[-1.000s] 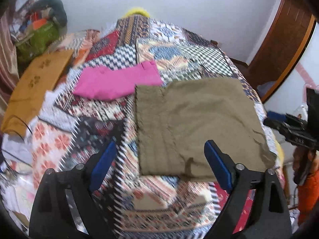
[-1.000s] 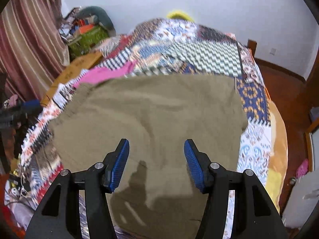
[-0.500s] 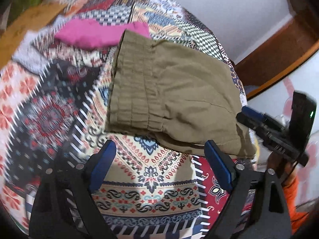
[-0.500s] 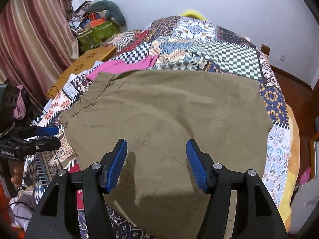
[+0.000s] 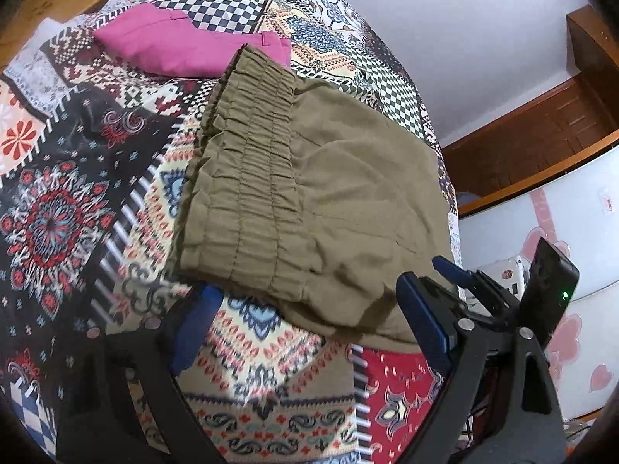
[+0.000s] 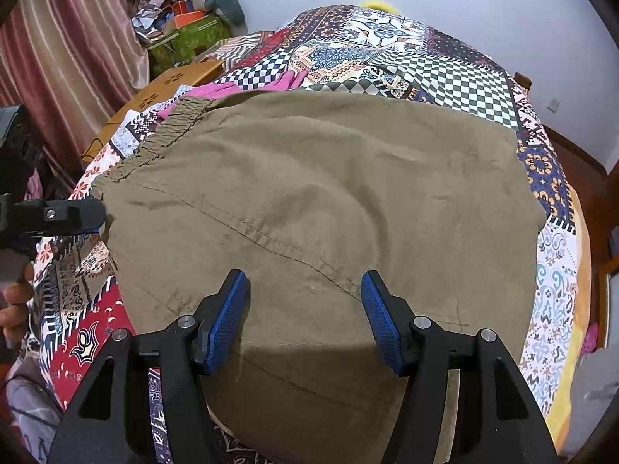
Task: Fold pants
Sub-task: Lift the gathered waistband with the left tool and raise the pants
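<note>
The olive-green pants [image 5: 321,193] lie folded flat on the patchwork bedspread [image 5: 58,208], with the elastic waistband [image 5: 247,178] toward the left. They fill the right wrist view [image 6: 329,201]. My left gripper [image 5: 309,328] is open and empty, low over the bedspread at the near waistband corner. It shows from the side in the right wrist view [image 6: 89,212], right at the pants' left edge. My right gripper [image 6: 305,317] is open and empty, just above the pants' near edge. It shows in the left wrist view [image 5: 460,274] at the pants' right end.
A folded pink garment [image 5: 185,46] lies beyond the waistband. A wooden stand [image 6: 162,89] and a pile of clutter [image 6: 185,19] sit off the bed's far left. A striped curtain [image 6: 69,58] hangs on the left. The bed edge [image 6: 572,309] drops off to the right.
Both grippers have moved in closer and lower toward the pants. The left one now sits at the near waistband corner; the right one is over the near edge. Both stayed open.
</note>
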The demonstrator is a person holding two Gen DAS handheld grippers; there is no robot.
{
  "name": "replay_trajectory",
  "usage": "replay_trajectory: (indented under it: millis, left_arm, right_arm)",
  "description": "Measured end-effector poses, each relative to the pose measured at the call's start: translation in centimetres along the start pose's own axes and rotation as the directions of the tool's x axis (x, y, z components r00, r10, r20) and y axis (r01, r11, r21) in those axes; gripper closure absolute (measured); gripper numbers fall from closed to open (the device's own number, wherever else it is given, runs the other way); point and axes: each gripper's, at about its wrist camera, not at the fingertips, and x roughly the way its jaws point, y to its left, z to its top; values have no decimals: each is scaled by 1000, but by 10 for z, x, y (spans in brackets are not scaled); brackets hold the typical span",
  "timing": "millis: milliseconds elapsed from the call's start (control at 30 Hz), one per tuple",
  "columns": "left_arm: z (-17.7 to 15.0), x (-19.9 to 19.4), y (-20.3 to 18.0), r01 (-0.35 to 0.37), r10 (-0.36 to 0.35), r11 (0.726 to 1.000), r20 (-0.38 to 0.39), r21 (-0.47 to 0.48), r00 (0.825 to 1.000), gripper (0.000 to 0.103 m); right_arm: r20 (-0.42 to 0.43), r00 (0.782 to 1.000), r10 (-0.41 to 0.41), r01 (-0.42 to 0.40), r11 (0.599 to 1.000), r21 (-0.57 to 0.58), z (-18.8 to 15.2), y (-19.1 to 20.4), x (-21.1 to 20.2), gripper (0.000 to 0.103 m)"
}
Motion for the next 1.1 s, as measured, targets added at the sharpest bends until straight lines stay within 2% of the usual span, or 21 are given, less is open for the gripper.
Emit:
replay_trajectory:
  millis: [300,467,567,733,833,1000,1100]
  left_arm:
    - [22,12,-2,1,0,1000,31,-18,1000,13]
    - [33,24,-13,-117,113,991,63,59,992,16]
    - [39,28,-16,-161,153,983,88,85,984,26]
    - [40,24,-17,-174,161,978,111,115,981,49]
    - [36,18,-25,-218,193,961,152,171,969,59]
    - [30,5,-47,-284,226,922,232,262,946,64]
    - [26,-5,-65,-332,241,886,291,323,926,65]
  right_arm:
    - [2,1000,17,-17,1000,5,-1,-1,1,45]
    - [3,1000,22,-22,1000,9,-1,-2,1,45]
    - [4,1000,22,-22,1000,10,-1,-2,1,45]
    - [5,1000,24,-24,1000,10,-1,-2,1,45]
    - [4,1000,26,-26,1000,13,0,-3,0,45]
    - [7,1000,23,-23,1000,20,0,-3,-2,45]
    - [9,1000,24,-24,999,25,1,-3,-5,45]
